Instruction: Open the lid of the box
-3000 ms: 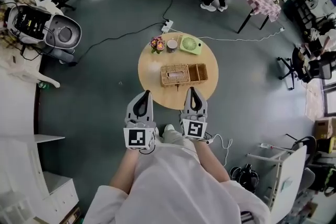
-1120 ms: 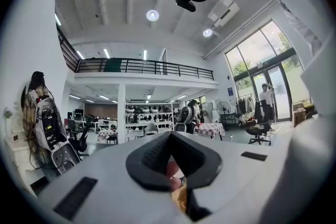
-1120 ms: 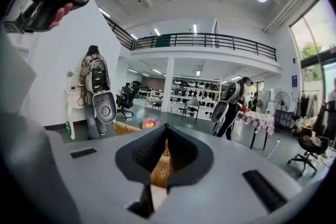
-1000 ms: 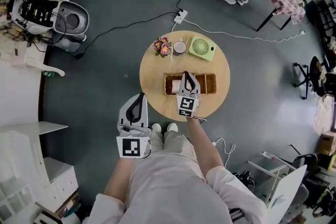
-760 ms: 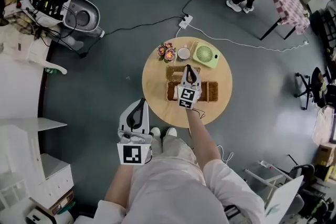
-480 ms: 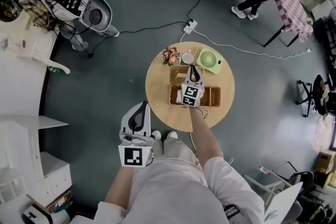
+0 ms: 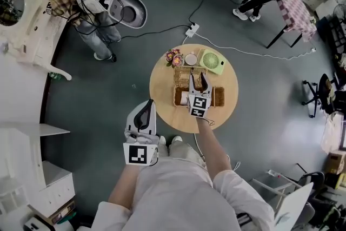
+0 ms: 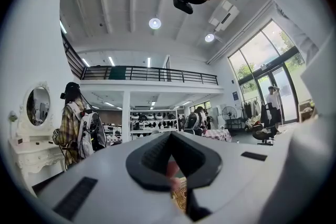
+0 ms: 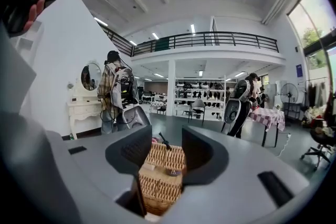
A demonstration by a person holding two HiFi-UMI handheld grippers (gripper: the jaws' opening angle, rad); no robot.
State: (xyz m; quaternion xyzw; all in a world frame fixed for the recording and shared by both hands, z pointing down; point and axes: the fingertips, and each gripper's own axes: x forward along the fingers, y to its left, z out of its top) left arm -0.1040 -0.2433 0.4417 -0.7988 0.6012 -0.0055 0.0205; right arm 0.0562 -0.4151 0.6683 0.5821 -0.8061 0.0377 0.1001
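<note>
Your right gripper (image 9: 167, 145) has just opened its jaws wide; the rectangular woven wicker box (image 9: 159, 182) shows between them, ungripped, its lid (image 9: 164, 157) raised beyond. Your left gripper (image 7: 148, 103) has its jaws together, empty.

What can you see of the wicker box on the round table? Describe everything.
The wicker box is a long, tan woven basket lying on the round wooden table. Its left half's woven lid is swung up and back, away from the person; the right half looks open-topped. The right gripper hangs over the left half; its jaws have just been opening and stand apart, with the lid between them, seemingly untouched.
</note>
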